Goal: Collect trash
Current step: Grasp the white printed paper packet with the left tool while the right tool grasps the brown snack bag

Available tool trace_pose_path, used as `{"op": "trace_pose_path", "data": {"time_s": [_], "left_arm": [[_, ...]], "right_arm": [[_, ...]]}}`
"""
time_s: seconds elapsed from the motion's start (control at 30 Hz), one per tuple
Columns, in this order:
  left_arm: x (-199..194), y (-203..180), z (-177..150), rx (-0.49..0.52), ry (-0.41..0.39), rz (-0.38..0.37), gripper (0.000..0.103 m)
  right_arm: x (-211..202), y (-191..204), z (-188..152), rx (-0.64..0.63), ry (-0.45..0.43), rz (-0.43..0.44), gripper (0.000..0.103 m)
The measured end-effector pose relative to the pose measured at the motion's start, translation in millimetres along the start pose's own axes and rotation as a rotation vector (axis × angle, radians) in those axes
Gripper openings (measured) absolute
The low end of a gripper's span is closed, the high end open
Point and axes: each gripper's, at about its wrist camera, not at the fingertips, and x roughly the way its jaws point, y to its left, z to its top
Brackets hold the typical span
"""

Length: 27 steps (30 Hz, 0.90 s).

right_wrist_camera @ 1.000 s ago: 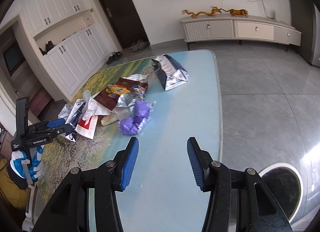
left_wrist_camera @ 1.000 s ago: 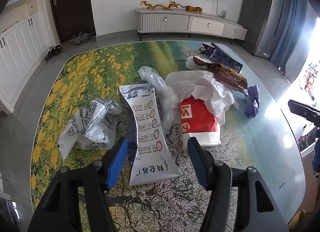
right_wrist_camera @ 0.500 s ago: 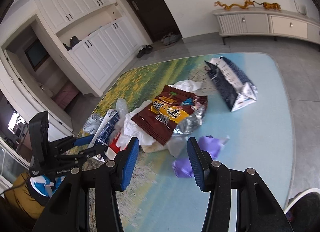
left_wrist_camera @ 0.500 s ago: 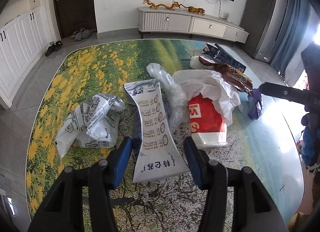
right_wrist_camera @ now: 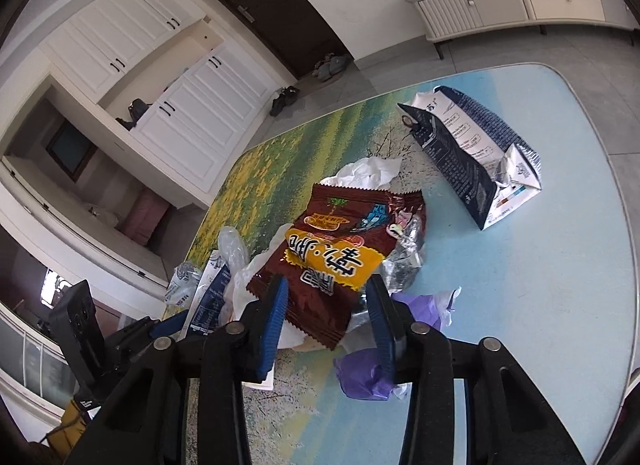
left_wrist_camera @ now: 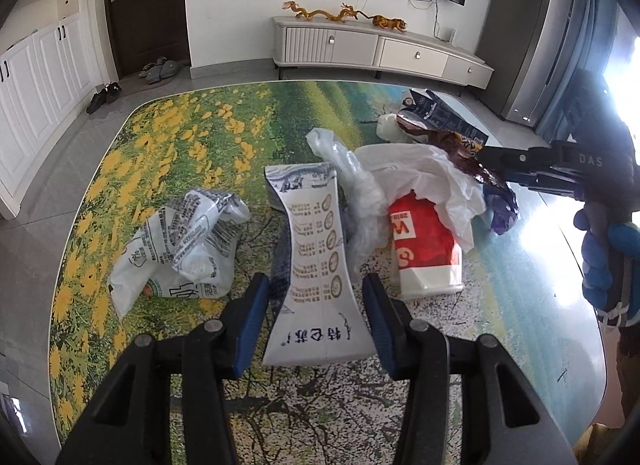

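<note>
My left gripper (left_wrist_camera: 314, 317) is spread wide, its blue pads either side of the near end of the flattened white milk carton with blue print (left_wrist_camera: 318, 265), not yet pinching it. My right gripper (right_wrist_camera: 326, 319) is likewise released, straddling the near edge of the brown foil snack bag with a yellow label (right_wrist_camera: 340, 249).

In the left view, the crumpled white printed plastic bag (left_wrist_camera: 180, 249) lies at ten o'clock of the carton, the red-and-white paper cup on its side (left_wrist_camera: 424, 249) at two o'clock, with clear film (left_wrist_camera: 356, 201) between them. In the right view, the crumpled purple plastic scrap (right_wrist_camera: 366, 379) sits at five o'clock beside my right pad, and the dark blue and white torn carton (right_wrist_camera: 472, 153) lies farther off at one o'clock on the landscape-printed counter (right_wrist_camera: 540, 305).

The risks, I judge: the flat carton may slide on the glossy counter as I close, and the snack bag, resting on white plastic (right_wrist_camera: 372, 171), may drag its neighbours or slip free if I catch only its thin edge.
</note>
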Motion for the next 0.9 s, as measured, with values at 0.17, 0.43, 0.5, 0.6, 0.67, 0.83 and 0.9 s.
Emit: {"op": "trace_pose_path", "data": {"time_s": [0.17,0.43,0.5,0.6,0.67,0.83,0.9], "left_arm": [[-1,-2,1,0.0,-0.005,0.012,0.039],[-11,-3,1,-0.028,-0.045,0.041,0.027],[-16,-1,2,-0.051,-0.059,0.039,0.023],[-23,3,3,-0.088,-0.065,0.023,0.003],[-26,5,2,-0.104,-0.065,0.014,0.003],[-38,4,-6,-0.125,-0.081,-0.001,0.003],[-46,1,-9,-0.125,-0.094,-0.008,0.003]], "right_arm": [[3,-2,3,-0.003,-0.014,0.016,0.009],[-12,23,3,-0.102,-0.053,0.04,0.0],[-19,30,1,-0.116,-0.07,0.048,0.0],[-29,39,2,-0.144,-0.095,0.059,0.0],[-37,45,0,-0.156,-0.107,0.062,0.0],[-58,53,-8,-0.175,-0.14,0.059,0.0],[-67,54,-11,-0.178,-0.151,0.058,0.0]]}}
